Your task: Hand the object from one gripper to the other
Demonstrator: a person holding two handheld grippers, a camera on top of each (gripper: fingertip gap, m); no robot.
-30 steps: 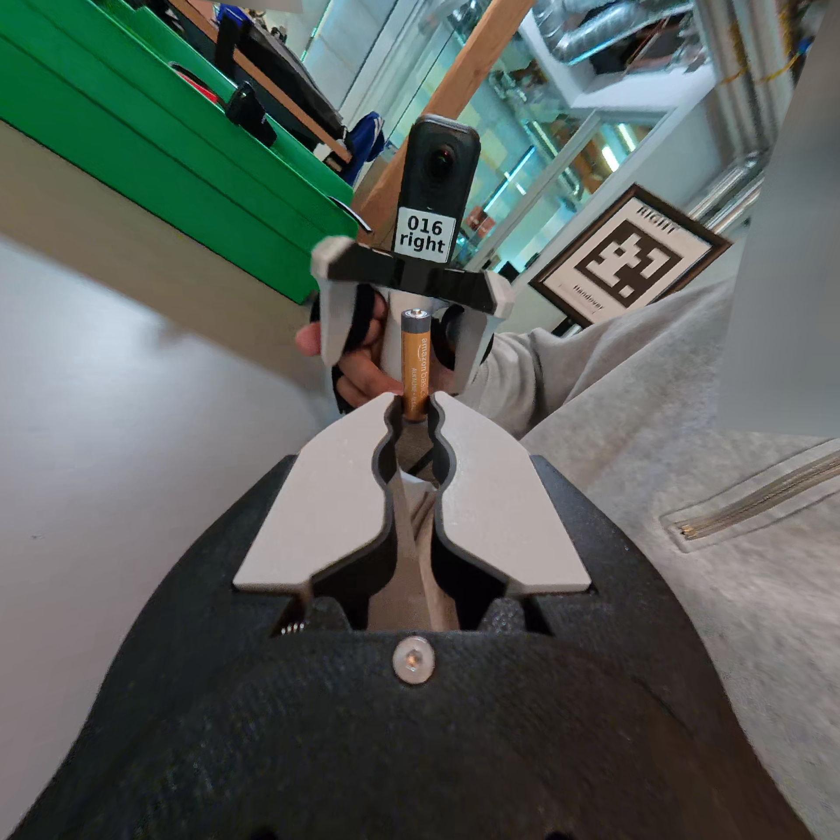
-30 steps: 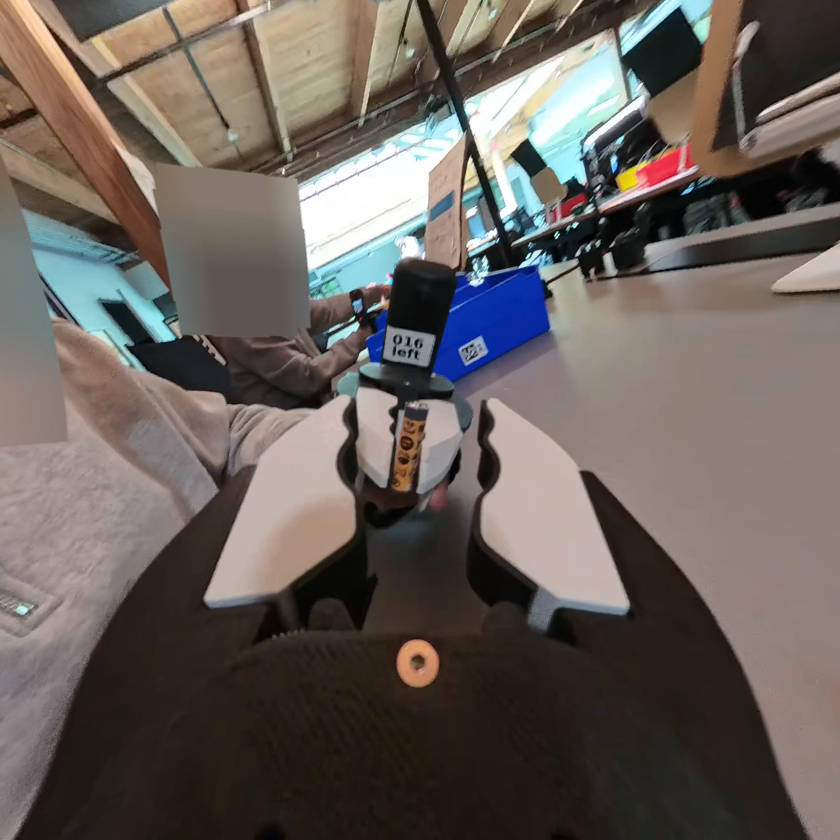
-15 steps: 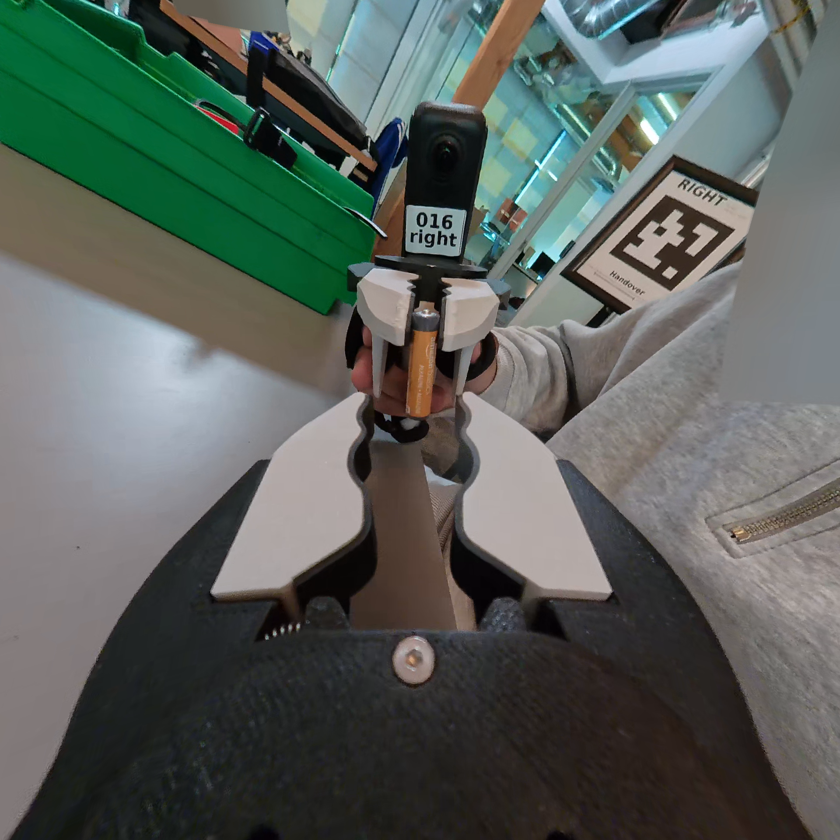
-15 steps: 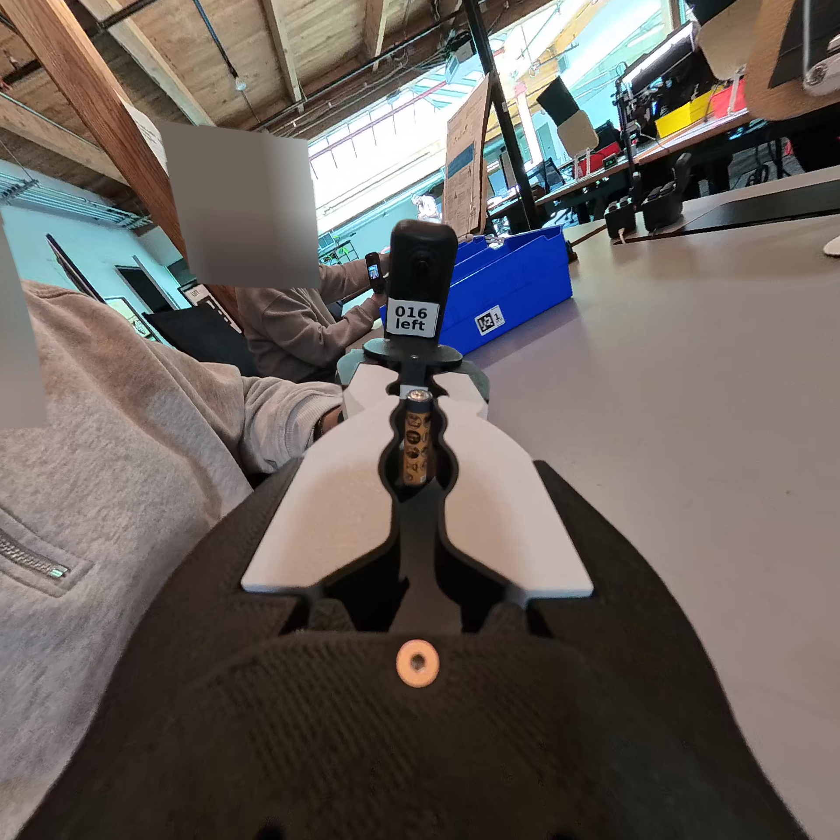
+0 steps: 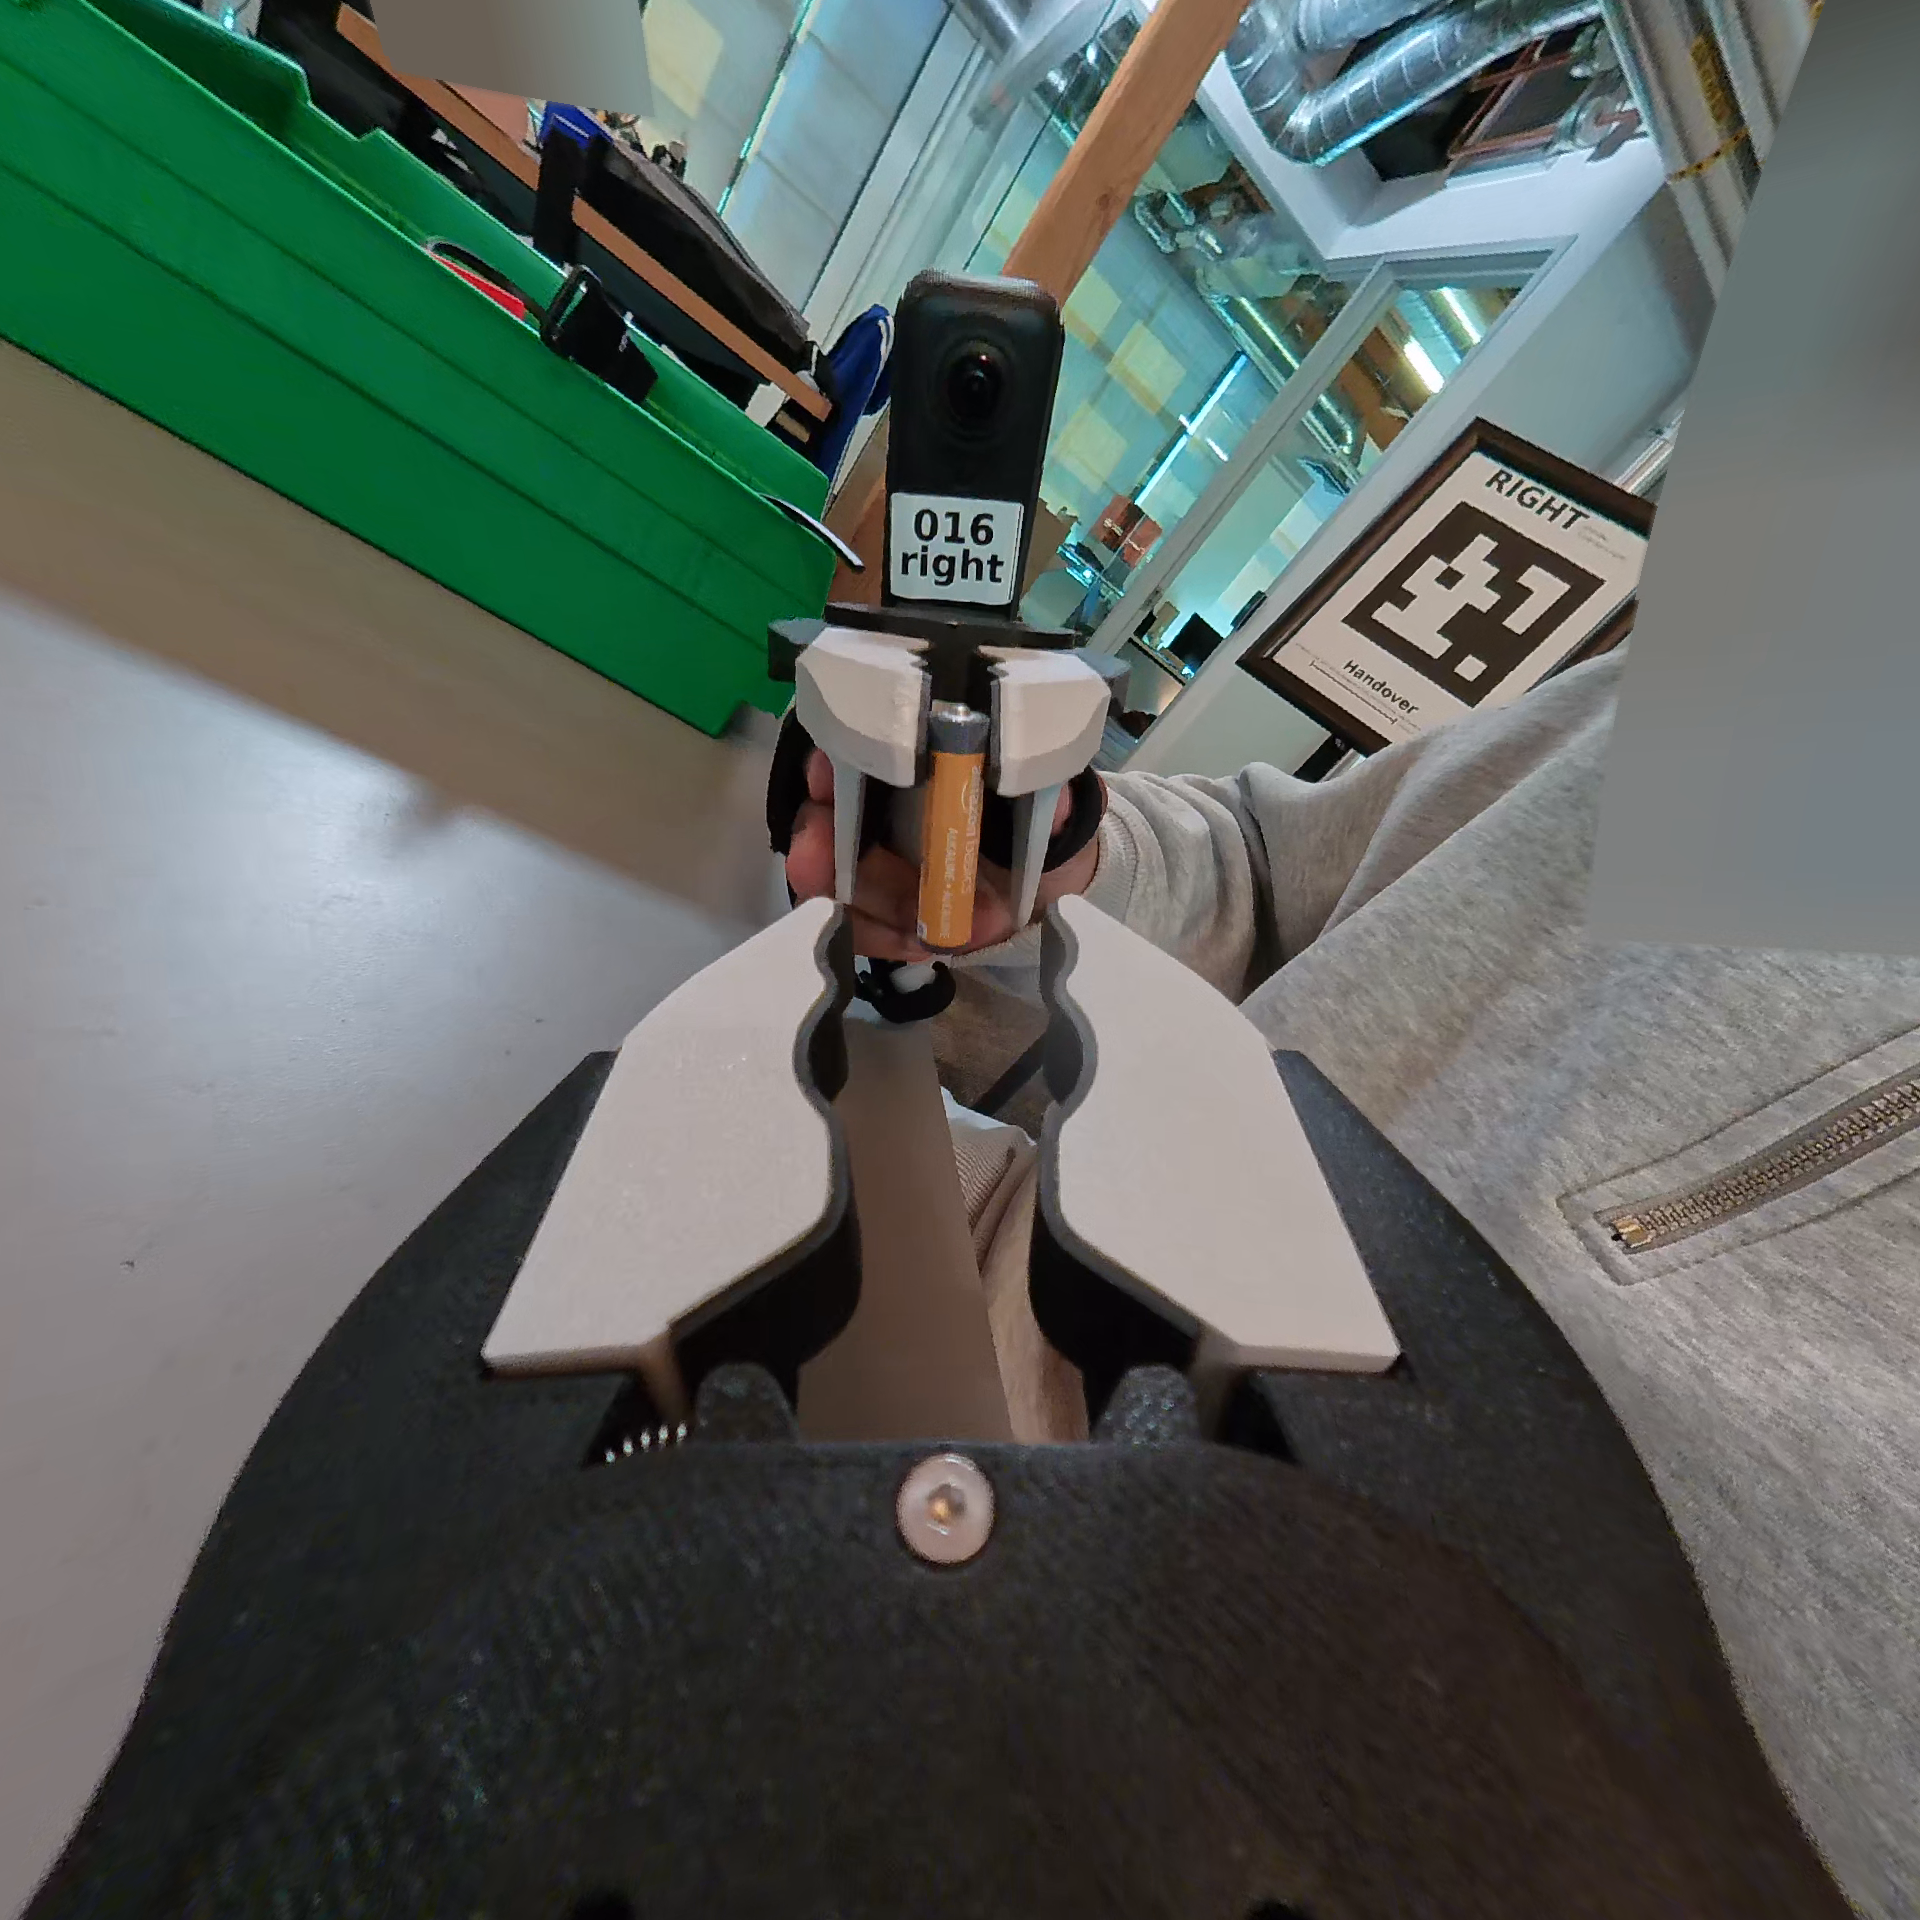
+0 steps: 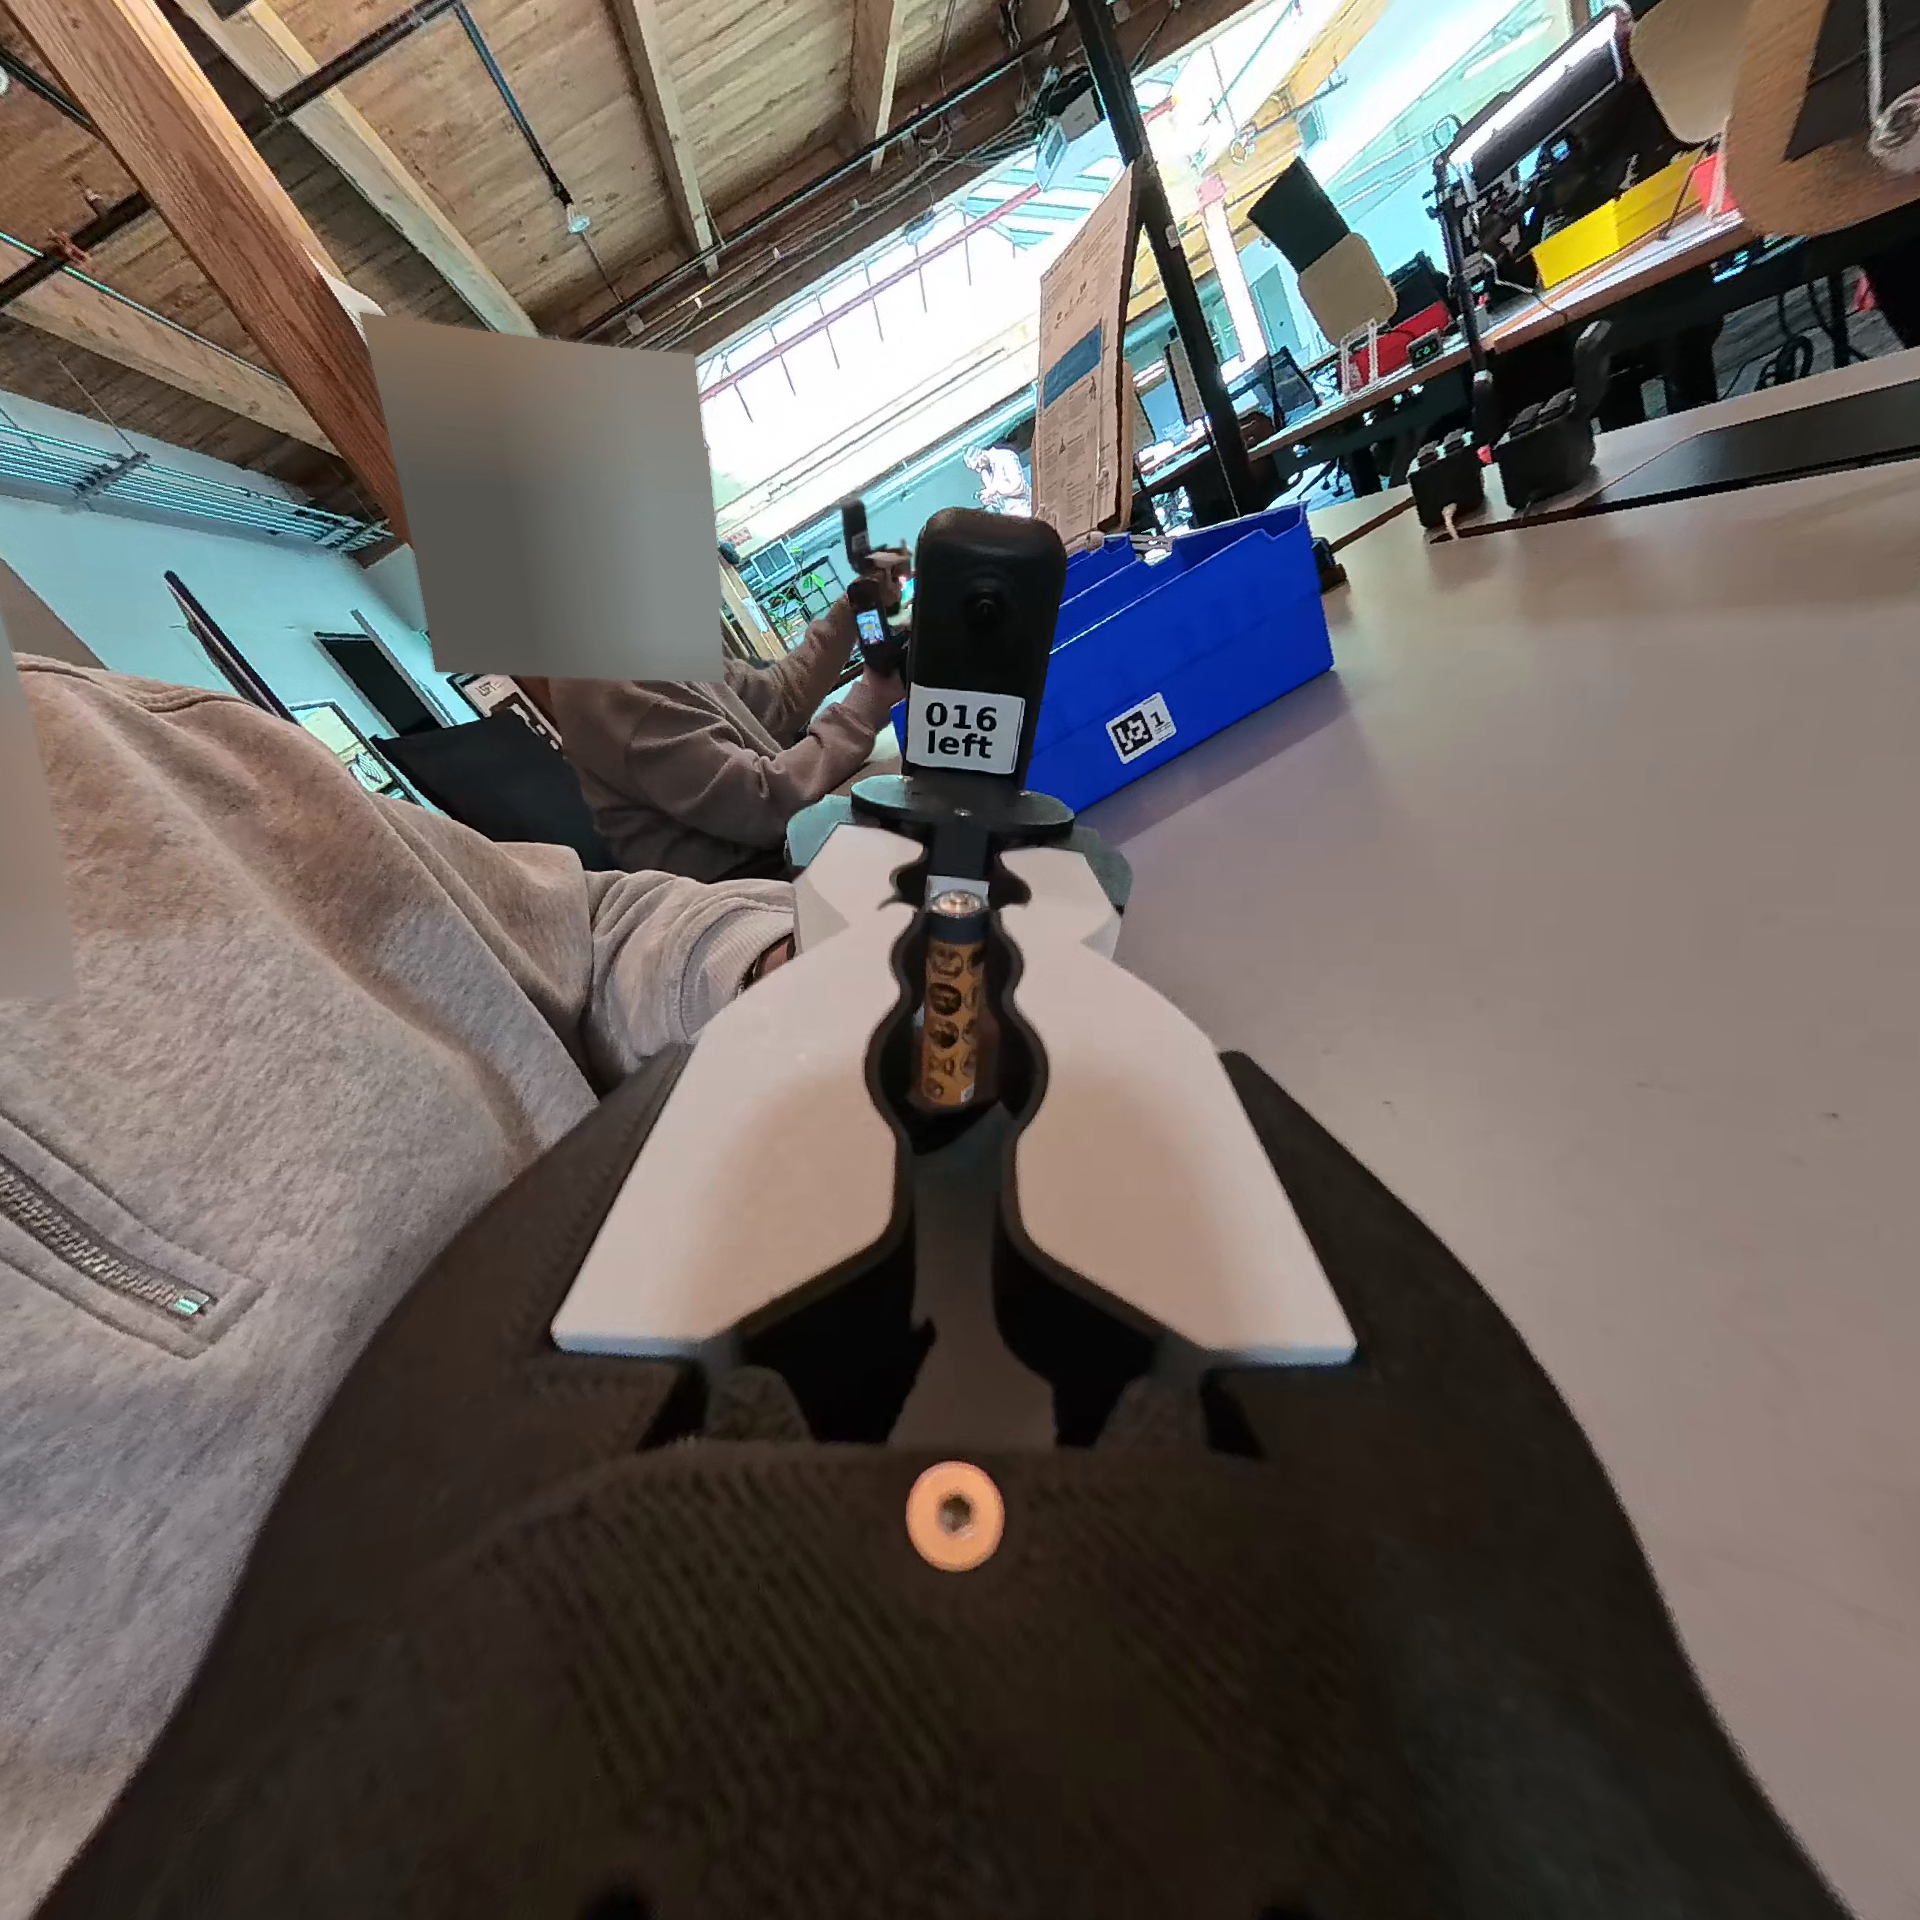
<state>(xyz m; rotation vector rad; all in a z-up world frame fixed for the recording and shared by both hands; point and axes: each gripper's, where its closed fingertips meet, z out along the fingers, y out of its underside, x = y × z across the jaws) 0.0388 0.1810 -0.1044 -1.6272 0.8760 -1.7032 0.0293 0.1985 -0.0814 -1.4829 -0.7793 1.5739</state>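
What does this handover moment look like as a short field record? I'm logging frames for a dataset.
object: orange cylindrical battery, upright
holder: right gripper, shut on the battery
other gripper: left gripper, open, holding nothing, battery just beyond its tips
surface: pale grey tabletop
background left wrist view: green plastic crate, framed black-and-white marker sign
background right wrist view: blue plastic bin
handover state: battery sits in the right gripper alone
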